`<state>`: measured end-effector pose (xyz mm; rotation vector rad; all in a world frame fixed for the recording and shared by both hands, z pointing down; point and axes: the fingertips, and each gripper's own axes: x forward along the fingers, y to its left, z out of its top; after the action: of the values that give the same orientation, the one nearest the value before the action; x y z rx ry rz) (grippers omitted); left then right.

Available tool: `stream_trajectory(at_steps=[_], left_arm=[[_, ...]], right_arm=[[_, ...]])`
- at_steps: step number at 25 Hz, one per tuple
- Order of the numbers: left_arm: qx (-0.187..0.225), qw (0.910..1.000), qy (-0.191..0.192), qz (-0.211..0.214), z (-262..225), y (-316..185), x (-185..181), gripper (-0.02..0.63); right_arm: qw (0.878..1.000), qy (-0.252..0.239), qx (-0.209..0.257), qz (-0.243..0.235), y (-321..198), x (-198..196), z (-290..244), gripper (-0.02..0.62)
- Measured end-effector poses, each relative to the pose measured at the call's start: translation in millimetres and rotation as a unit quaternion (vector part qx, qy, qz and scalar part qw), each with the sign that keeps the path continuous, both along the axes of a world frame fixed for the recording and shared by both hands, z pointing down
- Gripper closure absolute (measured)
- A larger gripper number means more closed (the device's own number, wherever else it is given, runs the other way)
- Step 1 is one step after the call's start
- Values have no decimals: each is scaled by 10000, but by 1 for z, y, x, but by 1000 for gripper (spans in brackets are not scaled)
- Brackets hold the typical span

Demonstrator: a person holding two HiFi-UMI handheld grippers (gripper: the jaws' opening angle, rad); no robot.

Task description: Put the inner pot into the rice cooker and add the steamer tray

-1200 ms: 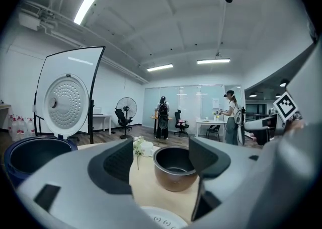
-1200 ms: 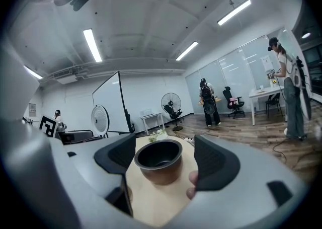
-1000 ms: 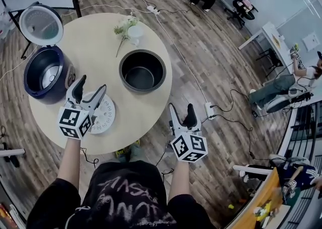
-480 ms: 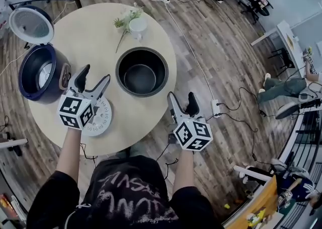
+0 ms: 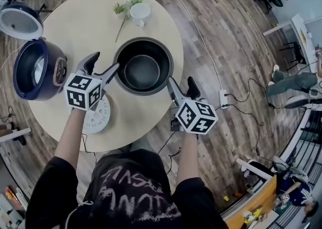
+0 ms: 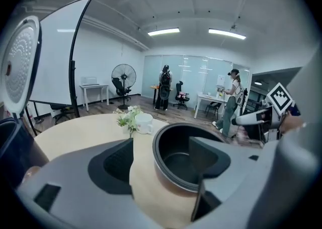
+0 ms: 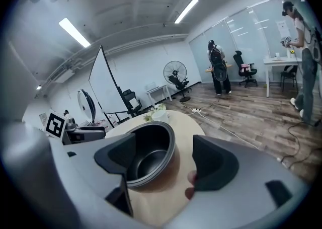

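Currently, the dark, smooth, round metal inner pot [image 5: 143, 67] stands upright on the round pale wood desk [image 5: 85, 21], apart from the navy rice cooker [image 5: 35, 69], whose lid is raised. My left gripper [image 5: 104, 63] and right gripper [image 5: 180, 82] flank the pot, jaws released, each pair straddling its rim. The white perforated steamer tray [image 5: 96, 118] lies flat near my left gripper.

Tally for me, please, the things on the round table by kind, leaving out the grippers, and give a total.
Rice cooker: 1
Inner pot: 1
Steamer tray: 1
White cup: 1
Plant sprig: 1
Total: 5
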<state>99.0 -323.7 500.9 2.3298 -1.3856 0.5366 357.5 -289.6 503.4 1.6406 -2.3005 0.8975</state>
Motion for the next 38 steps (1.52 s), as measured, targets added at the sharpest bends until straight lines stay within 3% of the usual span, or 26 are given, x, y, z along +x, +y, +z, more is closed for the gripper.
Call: stream_trajectory(at_steps=[5, 12, 15, 23, 26, 38], left_arm=[[-744, 9972, -73, 3, 43, -13, 4, 264], [-1365, 9904, -201, -81, 82, -21, 8, 289], [-1529, 9881, -45, -184, 90, -22, 10, 312], [-1657, 9858, 119, -246, 93, -21, 19, 417], [-1643, 9860, 45, -294, 92, -20, 22, 485], [-1526, 9856, 4, -728, 81, -14, 17, 516]], right_arm=[[9985, -39, -517, -199, -20, -12, 32, 241], [9915, 46, -1159, -582, -35, -33, 71, 259], [9890, 126, -1323, -642, -38, -37, 83, 289], [9878, 235, -1436, -563, -38, -37, 95, 424], [9867, 351, -1498, -518, -38, -37, 94, 443], [9878, 652, -1380, -318, -30, -35, 88, 486]])
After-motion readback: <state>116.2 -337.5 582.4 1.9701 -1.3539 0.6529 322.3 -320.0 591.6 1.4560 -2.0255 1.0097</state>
